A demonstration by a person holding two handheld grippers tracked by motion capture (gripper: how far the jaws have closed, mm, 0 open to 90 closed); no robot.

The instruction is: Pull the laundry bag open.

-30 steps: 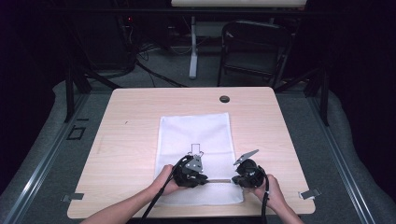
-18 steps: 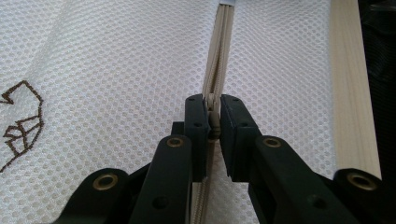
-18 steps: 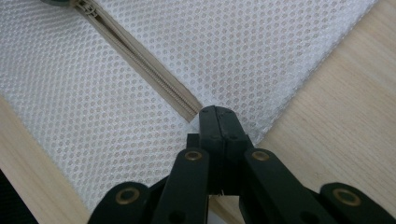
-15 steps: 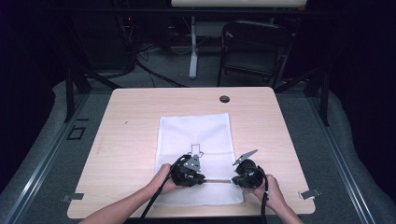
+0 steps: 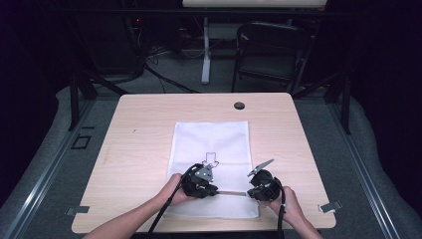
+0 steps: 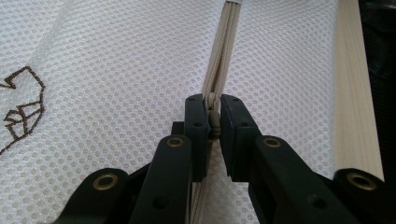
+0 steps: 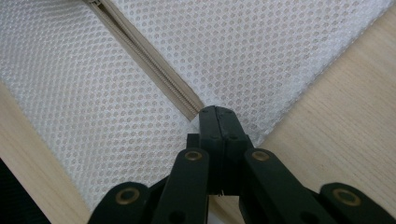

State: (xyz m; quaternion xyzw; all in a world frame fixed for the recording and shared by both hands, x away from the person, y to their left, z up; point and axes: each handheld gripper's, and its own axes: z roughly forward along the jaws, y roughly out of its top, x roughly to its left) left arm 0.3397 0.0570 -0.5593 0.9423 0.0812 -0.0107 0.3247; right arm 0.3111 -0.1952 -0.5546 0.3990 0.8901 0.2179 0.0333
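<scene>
**Zipper pull pinched, bag corner pinned**

Little has moved since the earlier frames: both grippers sit at the same spots in the lower centre of the high view, the left one shifted at most a touch.

White mesh bag point(image 5: 211, 149) lies flat on the table point(image 5: 144, 119), its zipper point(image 5: 231, 193) running along the near edge between the two tools. In the left gripper view, the left gripper point(image 6: 214, 122) has its jaws nearly together around the small beige zipper pull point(image 6: 213, 119). In the right gripper view, the right gripper point(image 7: 218, 122) is clamped tight on the bag's corner just past the zipper's end, at the frame's centre.

My guess is that the step is working the zipper: one tool anchors, the other draws the slider. Next calls for a steady pull along the teeth while the corner stays taut.

Whether the bag holds anything I cannot tell; it looks flat.
</scene>
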